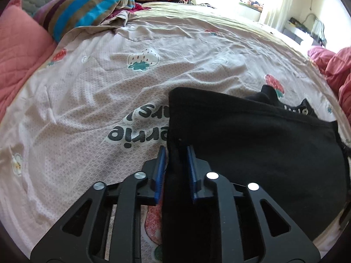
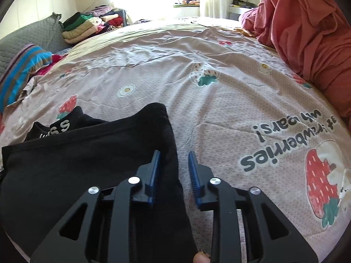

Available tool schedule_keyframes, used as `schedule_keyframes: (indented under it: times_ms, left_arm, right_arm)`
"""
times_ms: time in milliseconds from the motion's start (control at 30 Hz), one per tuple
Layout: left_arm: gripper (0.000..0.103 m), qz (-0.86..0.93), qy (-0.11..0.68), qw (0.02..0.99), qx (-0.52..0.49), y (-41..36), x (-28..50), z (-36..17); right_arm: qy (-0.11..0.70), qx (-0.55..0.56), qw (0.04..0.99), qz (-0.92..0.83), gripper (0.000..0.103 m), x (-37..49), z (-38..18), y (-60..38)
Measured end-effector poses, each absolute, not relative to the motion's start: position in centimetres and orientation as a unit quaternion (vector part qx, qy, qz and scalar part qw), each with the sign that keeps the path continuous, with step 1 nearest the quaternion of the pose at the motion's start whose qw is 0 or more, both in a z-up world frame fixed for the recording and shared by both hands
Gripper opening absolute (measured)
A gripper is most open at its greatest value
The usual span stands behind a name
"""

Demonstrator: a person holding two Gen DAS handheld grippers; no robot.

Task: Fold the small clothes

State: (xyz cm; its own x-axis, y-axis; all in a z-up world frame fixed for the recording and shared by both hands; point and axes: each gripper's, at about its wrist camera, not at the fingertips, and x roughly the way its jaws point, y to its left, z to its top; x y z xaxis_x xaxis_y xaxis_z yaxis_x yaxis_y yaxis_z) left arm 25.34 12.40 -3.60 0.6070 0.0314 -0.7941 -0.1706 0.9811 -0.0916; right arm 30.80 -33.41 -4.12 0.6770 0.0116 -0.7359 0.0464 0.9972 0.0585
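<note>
The black garment (image 1: 252, 140) lies on the bedsheet (image 1: 87, 109) at the near edge of the bed, folded over on itself, with a strip of white lettering showing along its far edge. It looks like soft, thin knit: light, limp, with no stiffness of its own, so it will sag and drape wherever it is not supported. It should not slip much between ribbed pads, but a single layer could slide off the layer beneath it. Nothing about it seems fragile. The sensible hold is at the two near corners or side edges, one per gripper, so that a lifted edge stays taut between them and folds over evenly.

The left gripper (image 1: 176, 151) sits on the garment's left edge. Its blue pads (image 1: 162, 164) stand a little apart, and a ridge of black cloth runs up between them. The left pad lies close against the cloth, while the right one appears to stand just off it, so I judge the grip slack, not a firm pinch.

The right gripper (image 2: 174, 155) sits at the garment's right edge. Its jaws are parted somewhat wider; the cloth's edge fills the left part of the gap and bare bedsheet shows in the right part. Its right pad touches no cloth, so nothing is clamped here. A fingertip (image 2: 200, 258) shows at the bottom of the right wrist view.
</note>
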Motion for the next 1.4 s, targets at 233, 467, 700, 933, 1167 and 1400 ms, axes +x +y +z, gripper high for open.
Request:
schedule_keyframes:
  times_ms: [233,467,700,933,1167,1400]
  left_arm:
    - [0.038,0.064,0.436,0.891,-0.11,13.6,23.9,-2.5]
    - [0.064,0.045,0.432,0.893,-0.114,12.7,21.9,-0.5]
    - [0.085,0.016,0.418,0.903,-0.101,11.1,20.4,1.9]
    - [0.094,0.002,0.433,0.898,-0.08,9.7,20.0,1.9]
    - [0.094,0.001,0.439,0.896,-0.068,9.5,19.2,2.1]
    - [0.094,0.026,0.43,0.9,-0.068,11.1,18.7,2.6]
  right_arm:
    - [0.396,0.023,0.918,-0.029,0.054,28.8,-3.4,-33.8]
    - [0.39,0.015,0.921,0.008,0.076,25.2,-1.8,-32.9]
    - [0.379,-0.009,0.924,0.057,0.098,21.6,0.3,-30.2]
    - [0.365,-0.027,0.925,0.097,0.098,18.8,1.5,-27.1]
    - [0.359,-0.033,0.922,0.142,0.099,17.3,2.2,-23.9]
    - [0.355,-0.051,0.916,0.179,0.099,16.6,2.5,-20.3]
